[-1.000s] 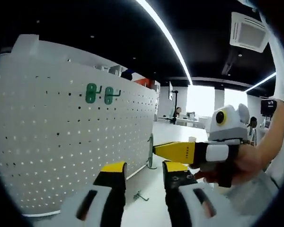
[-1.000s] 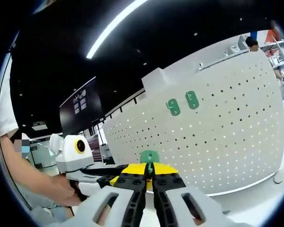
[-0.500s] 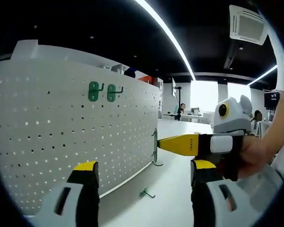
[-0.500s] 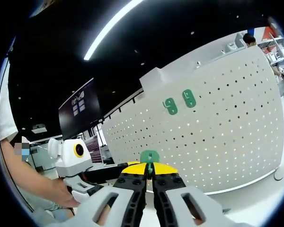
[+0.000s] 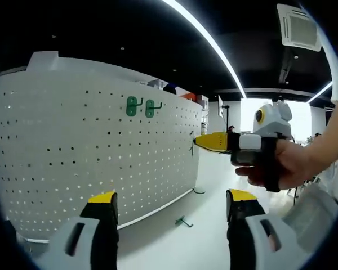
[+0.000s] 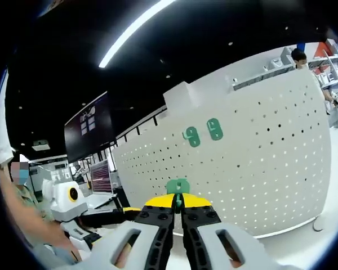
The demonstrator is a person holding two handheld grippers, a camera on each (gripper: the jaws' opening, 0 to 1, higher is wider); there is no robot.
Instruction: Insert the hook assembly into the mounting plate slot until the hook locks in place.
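Observation:
A white pegboard mounting plate point(image 5: 73, 163) stands upright on the table, also seen as the pegboard point(image 6: 265, 169) in the right gripper view. Two green hooks point(image 5: 141, 107) sit side by side high on it, the same hooks point(image 6: 203, 133) in the right gripper view. My right gripper point(image 6: 178, 201) is shut on a green hook assembly point(image 6: 178, 186), whose plate sticks up between the yellow tips. In the left gripper view that right gripper point(image 5: 211, 142) holds the hook point(image 5: 192, 143) close to the board's right edge. My left gripper point(image 5: 172, 197) is open, with nothing between its fingers.
A loose green hook point(image 5: 183, 222) lies on the white table point(image 5: 214, 236) near the board's foot. The person's hand point(image 5: 287, 166) grips the right gripper. The left gripper point(image 6: 73, 197) shows at lower left. A person point(image 6: 300, 56) stands behind the board.
My left gripper's jaws have spread from narrow to wide open. The right gripper has risen with its hook and now sits higher beside the board's right edge.

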